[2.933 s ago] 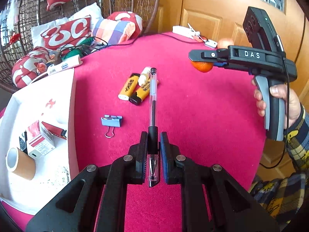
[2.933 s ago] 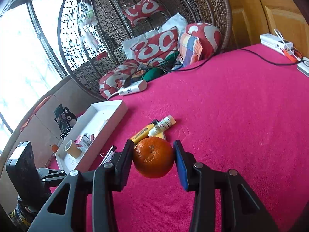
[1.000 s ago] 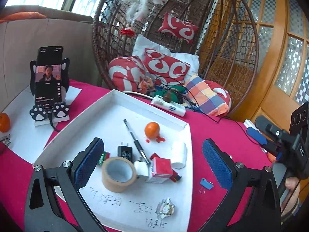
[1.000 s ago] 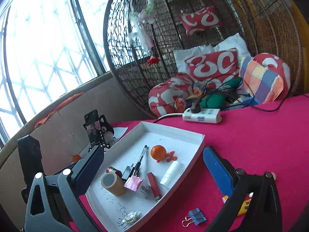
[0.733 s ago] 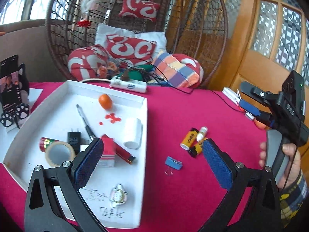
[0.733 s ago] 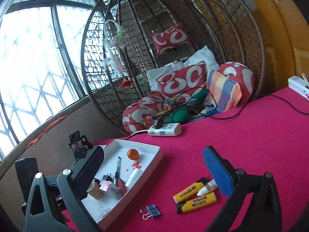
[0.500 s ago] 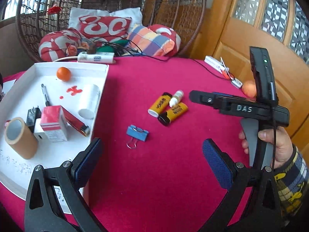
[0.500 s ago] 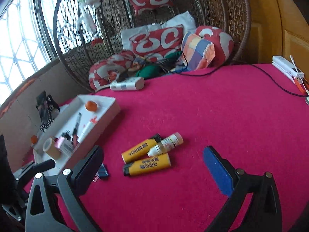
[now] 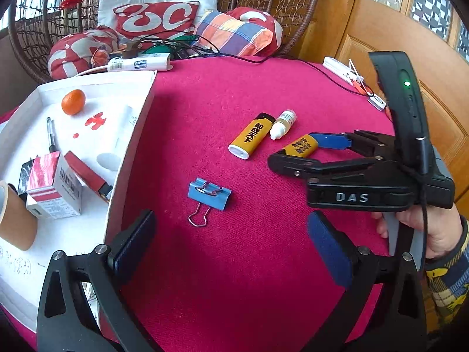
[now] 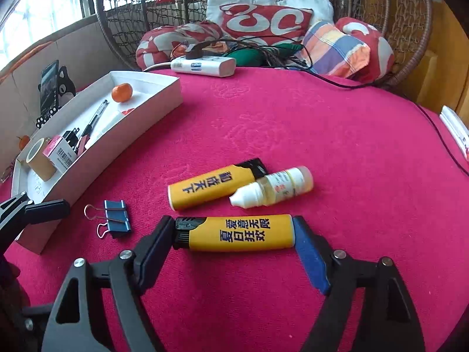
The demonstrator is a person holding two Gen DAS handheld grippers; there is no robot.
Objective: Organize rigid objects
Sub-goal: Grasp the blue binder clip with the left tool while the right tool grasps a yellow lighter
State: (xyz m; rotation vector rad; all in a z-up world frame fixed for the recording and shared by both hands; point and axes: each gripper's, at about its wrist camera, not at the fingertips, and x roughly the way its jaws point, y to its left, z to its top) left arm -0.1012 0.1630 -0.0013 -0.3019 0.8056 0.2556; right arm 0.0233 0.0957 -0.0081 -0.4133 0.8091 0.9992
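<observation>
A yellow lighter (image 10: 240, 231) lies on the red tablecloth, endwise between the fingers of my right gripper (image 10: 234, 236). Its jaws are closing and the pads meet the lighter's two ends. The left wrist view shows the same lighter (image 9: 299, 146) inside the right gripper (image 9: 306, 154). A second yellow lighter (image 10: 211, 189) and a small dropper bottle (image 10: 272, 189) lie just beyond. My left gripper (image 9: 231, 243) stands open with nothing between its fingers, a little short of a blue binder clip (image 9: 209, 193). The white tray (image 9: 129, 135) at the left holds a tangerine, a pen, a tape roll and boxes.
A white power strip (image 10: 203, 66) with cables lies at the table's far edge, before cushions in a wicker chair. A phone on a stand (image 10: 48, 88) is behind the tray. A person's hand (image 9: 433, 228) in a plaid sleeve holds the right gripper. A wooden door stands at the right.
Both grippers swung away from the tray and sank toward the tablecloth. The right jaws narrowed around the yellow lighter. The left gripper came down near the binder clip, still wide.
</observation>
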